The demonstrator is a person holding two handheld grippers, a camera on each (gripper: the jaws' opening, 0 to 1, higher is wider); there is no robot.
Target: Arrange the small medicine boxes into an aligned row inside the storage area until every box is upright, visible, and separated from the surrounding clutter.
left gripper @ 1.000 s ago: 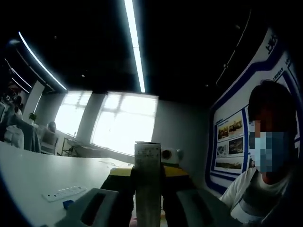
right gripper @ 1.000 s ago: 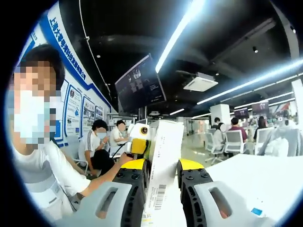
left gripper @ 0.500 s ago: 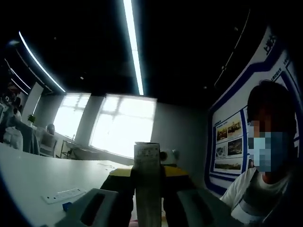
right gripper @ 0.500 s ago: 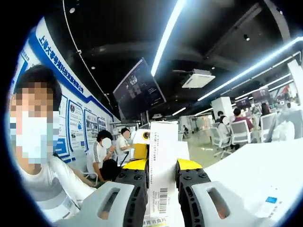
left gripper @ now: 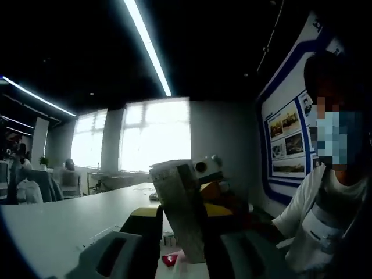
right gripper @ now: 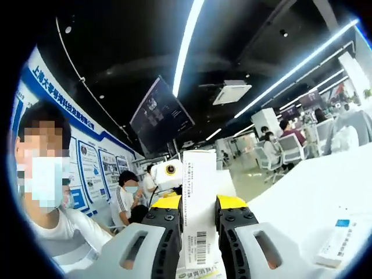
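Note:
My left gripper (left gripper: 185, 216) is shut on a narrow greyish medicine box (left gripper: 176, 189) that rises from between its jaws with its top leaning left. My right gripper (right gripper: 199, 204) is shut on a taller white medicine box (right gripper: 199, 174), which is upright and has a barcode low on its face. Both are held up in the air, facing each other. Part of the right gripper (left gripper: 204, 167) shows just behind the greyish box. The yellow-and-white left gripper (right gripper: 167, 173) peeks out beside the white box. Another small box with a blue end (right gripper: 333, 242) lies flat on the table.
A white table (left gripper: 52, 226) spreads to the left in the left gripper view, and the table (right gripper: 308, 197) shows lower right in the right gripper view. A small red item (left gripper: 168, 260) lies below the left jaws. A person in white (right gripper: 49, 232) is close by; other people sit farther back.
Both views have swung with the hands. The greyish box now leans left between the left jaws instead of standing straight. The flat box on the table shows more fully at lower right.

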